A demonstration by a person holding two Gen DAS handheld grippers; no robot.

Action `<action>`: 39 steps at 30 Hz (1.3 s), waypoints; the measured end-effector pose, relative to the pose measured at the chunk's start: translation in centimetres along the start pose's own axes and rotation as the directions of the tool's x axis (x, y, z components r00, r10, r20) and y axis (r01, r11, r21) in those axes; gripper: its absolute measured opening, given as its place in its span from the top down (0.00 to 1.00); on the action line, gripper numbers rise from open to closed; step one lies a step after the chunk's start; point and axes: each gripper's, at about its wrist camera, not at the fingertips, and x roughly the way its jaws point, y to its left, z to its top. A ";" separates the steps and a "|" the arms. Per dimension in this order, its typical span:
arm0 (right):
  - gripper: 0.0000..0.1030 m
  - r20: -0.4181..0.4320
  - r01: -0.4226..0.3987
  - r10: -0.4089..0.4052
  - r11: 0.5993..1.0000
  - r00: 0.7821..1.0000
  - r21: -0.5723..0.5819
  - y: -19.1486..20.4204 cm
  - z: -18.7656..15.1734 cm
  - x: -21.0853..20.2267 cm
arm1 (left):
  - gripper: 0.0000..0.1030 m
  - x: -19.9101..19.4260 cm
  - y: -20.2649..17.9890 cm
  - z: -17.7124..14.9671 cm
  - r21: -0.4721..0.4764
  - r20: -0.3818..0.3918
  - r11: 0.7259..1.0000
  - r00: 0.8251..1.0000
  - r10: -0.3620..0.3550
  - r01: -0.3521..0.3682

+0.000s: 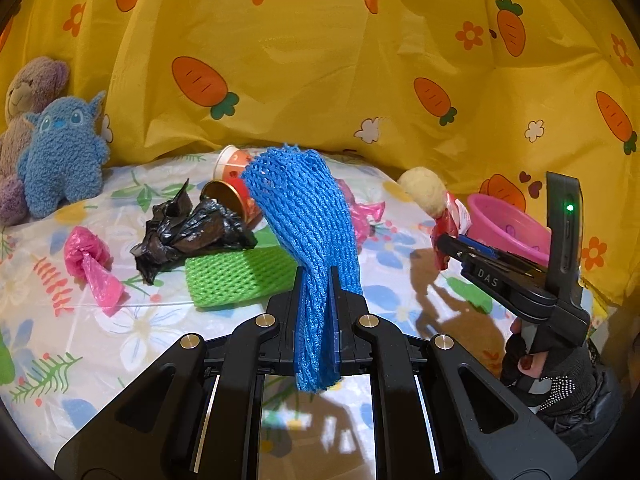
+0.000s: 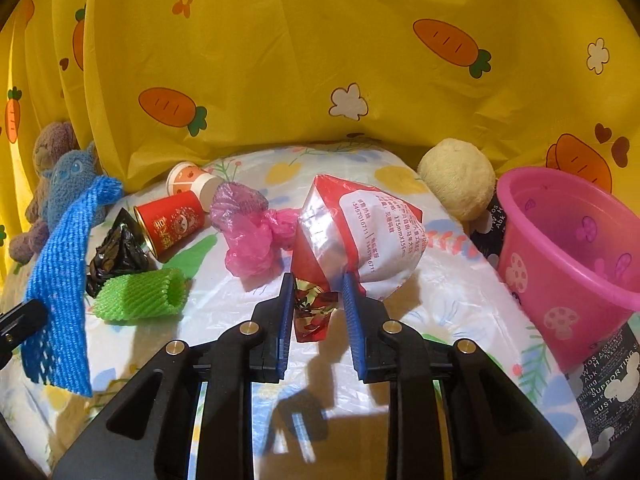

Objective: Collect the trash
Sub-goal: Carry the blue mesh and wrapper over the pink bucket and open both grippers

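My left gripper is shut on a blue foam net sleeve, held above the table; the sleeve also shows in the right wrist view. My right gripper holds a red and silver foil wrapper between its partly closed jaws, just left of the pink basin. On the table lie a green foam net, a crumpled black bag, a pink bag, a second pink bag, a red paper cup and a white and orange cup.
A blue plush and a brown bear sit at the back left. A cream plush ball lies behind the basin. A yellow carrot-print cloth hangs behind the floral tablecloth.
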 end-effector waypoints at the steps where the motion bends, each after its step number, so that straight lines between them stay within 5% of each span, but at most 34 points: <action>1: 0.76 0.013 -0.003 0.003 1.000 1.000 0.005 -0.4 0.1 -0.7 | 0.91 0.1 -0.7 0.3 0.010 0.000 1.000 1.000 -0.011 0.011; 9: 0.76 0.142 0.054 -0.062 0.997 0.988 0.061 -5.8 1.7 -6.3 | 0.91 2.0 -9.2 3.7 0.133 0.009 0.977 0.986 -0.168 0.165; 20: 0.75 0.185 0.202 -0.245 0.953 0.952 0.225 -15.6 2.8 -8.9 | 0.91 9.4 -23.3 6.9 0.267 -0.063 0.882 0.921 -0.385 0.388; 27: 0.75 0.176 0.232 -0.285 0.934 0.942 0.271 -19.0 2.7 -8.3 | 0.91 15.5 -27.3 7.3 0.269 -0.159 0.863 0.903 -0.399 0.429; 39: 0.74 0.147 0.236 -0.288 0.925 0.946 0.297 -21.1 2.6 -6.1 | 0.90 21.1 -28.7 6.4 0.205 -0.274 0.850 0.862 -0.427 0.486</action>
